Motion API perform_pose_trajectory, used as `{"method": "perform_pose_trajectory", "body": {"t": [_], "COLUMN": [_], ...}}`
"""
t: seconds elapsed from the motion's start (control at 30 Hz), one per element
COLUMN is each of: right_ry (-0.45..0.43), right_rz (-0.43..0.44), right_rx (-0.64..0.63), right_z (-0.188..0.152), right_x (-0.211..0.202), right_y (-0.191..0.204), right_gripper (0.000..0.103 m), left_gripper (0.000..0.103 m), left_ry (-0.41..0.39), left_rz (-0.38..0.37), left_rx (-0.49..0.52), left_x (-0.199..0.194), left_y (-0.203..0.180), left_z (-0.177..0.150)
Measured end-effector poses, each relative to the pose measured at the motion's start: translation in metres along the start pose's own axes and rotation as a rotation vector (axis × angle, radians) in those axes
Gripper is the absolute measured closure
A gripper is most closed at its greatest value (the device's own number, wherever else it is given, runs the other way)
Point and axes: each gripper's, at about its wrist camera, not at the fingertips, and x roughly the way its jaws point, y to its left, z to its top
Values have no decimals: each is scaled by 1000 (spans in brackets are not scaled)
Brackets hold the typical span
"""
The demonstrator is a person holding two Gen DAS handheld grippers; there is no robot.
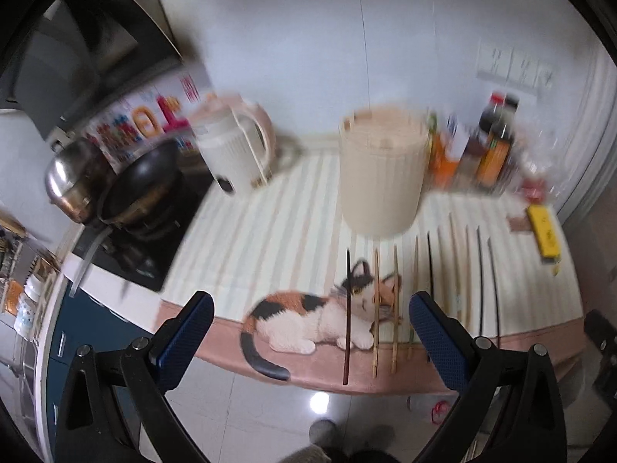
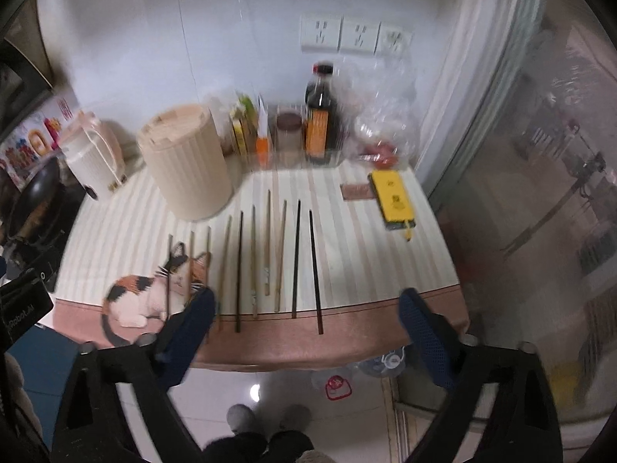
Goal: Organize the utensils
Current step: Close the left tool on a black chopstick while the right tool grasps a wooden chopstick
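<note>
Striped cat-print tablecloth [image 2: 347,239], chopsticks [image 2: 266,254] in a row, ribbed canister [image 2: 189,162]

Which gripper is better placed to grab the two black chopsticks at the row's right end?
Right. The right gripper, open, frames the two black chopsticks; the left gripper faces the row's other end.

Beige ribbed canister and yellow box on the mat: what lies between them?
In the right wrist view, only bare striped mat separates the canister from the yellow box.

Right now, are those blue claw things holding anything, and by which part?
Nothing is held. The left gripper and right gripper both stand open with empty gaps, short of the chopsticks lying untouched on the mat.
</note>
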Motion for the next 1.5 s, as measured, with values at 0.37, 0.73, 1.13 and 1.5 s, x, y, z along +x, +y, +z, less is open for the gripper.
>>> {"method": "perform_pose_trajectory", "body": {"t": [0.37, 0.73, 1.13, 1.5], "right_ry": [255, 440, 490, 552], "right_rz": [105, 125, 92, 81], "right_rx": [68, 110, 59, 36], "right_z": [12, 17, 49, 39], "right_x": [152, 261, 329, 338], "right_y": [2, 31, 58, 70], "right_gripper": [52, 75, 79, 96], "left_gripper": [36, 76, 99, 99], "left_ry": [389, 589, 530, 561], "left_rz": [-193, -177, -154, -212], "left_rx": [-28, 36, 77, 63], "left_x": [161, 256, 263, 265], "left_y": [-21, -31, -27, -4], "left_z": [-19, -36, -21, -2]}}
